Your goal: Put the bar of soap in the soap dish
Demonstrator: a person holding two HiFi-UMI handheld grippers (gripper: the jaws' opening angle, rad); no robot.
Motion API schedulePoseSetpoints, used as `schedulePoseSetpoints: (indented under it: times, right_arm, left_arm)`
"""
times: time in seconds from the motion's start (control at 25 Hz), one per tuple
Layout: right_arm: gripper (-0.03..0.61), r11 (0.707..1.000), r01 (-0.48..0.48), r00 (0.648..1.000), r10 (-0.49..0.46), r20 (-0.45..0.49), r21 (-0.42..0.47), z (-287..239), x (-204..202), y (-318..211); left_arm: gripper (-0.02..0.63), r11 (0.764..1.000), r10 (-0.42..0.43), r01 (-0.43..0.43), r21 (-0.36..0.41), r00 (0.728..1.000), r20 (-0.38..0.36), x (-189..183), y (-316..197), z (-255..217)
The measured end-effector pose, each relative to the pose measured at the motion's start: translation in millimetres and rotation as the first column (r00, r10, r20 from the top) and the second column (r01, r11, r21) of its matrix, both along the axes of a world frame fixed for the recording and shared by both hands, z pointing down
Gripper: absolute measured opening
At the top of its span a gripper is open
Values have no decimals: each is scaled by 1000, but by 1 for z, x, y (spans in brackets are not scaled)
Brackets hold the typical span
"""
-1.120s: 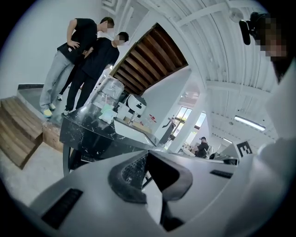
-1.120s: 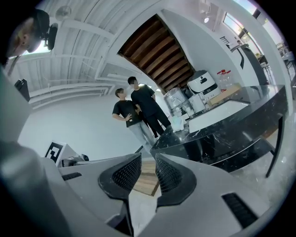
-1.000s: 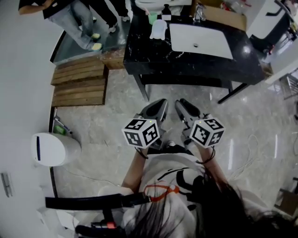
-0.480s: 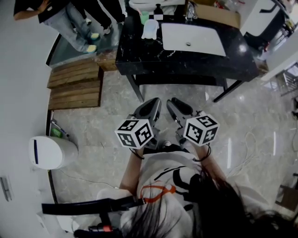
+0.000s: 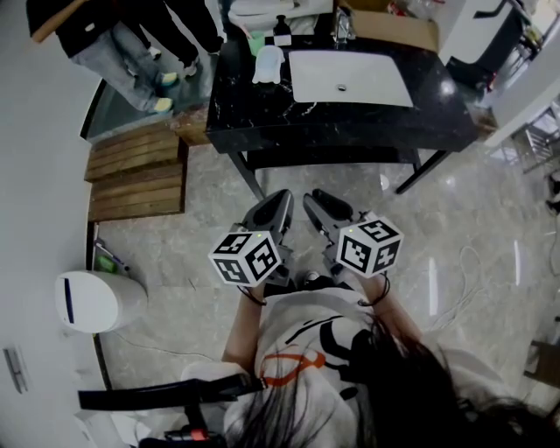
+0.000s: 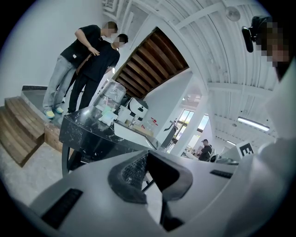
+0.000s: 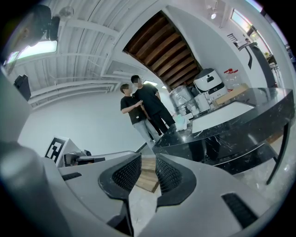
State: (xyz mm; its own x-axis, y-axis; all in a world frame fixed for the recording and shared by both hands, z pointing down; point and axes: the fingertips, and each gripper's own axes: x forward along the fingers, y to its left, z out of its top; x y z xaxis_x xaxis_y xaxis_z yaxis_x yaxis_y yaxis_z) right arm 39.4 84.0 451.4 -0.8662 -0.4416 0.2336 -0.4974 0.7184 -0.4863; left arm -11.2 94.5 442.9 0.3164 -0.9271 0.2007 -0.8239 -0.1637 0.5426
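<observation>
- The white rectangular sink (image 5: 376,80) is set into a black, white-veined stone counter (image 5: 262,109); its basin holds nothing that can be seen
- To the left of the sink, on the counter, stand a pale translucent object (image 5: 267,63), a green cup (image 5: 255,42) and a dark bottle (image 5: 282,29); they are too small to tell what they hold
- The bar of soap and the soap dish cannot be made out for sure; if they are here, they are among those small things on the counter, well apart from both grippers
- An open brown cardboard box (image 5: 389,28) sits at the back of the counter, beside the faucet (image 5: 341,24)
- The left gripper (image 6: 147,162) is released, its ribbed dark pads a narrow gap apart with nothing between them
- The right gripper (image 7: 149,169) is released too, and only wooden boards and floor show through its gap
- Both grippers are held close to the person's body, above the glossy pale stone floor (image 5: 437,245), with open floor between them and the counter
- Slatted wooden steps (image 5: 136,171) lie to the left, a rounded white bin (image 5: 87,300) is near the wall, and two people (image 5: 131,35) stand beyond the steps
</observation>
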Motion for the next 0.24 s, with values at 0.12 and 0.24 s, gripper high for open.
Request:
schedulePoseSetpoints:
  times: [0.12,0.24]
  right_arm:
    - [104,1000,-2,1000,2,1,-3,1,2,-2]
    - [104,1000,-7,1000,7,-2,-4,1,4,-4]
  left_arm:
    - [2,1000,4,-4,-1,1000,3,2,-2,1]
    - [2,1000,10,-10,-2,1000,5,5,-4,1]
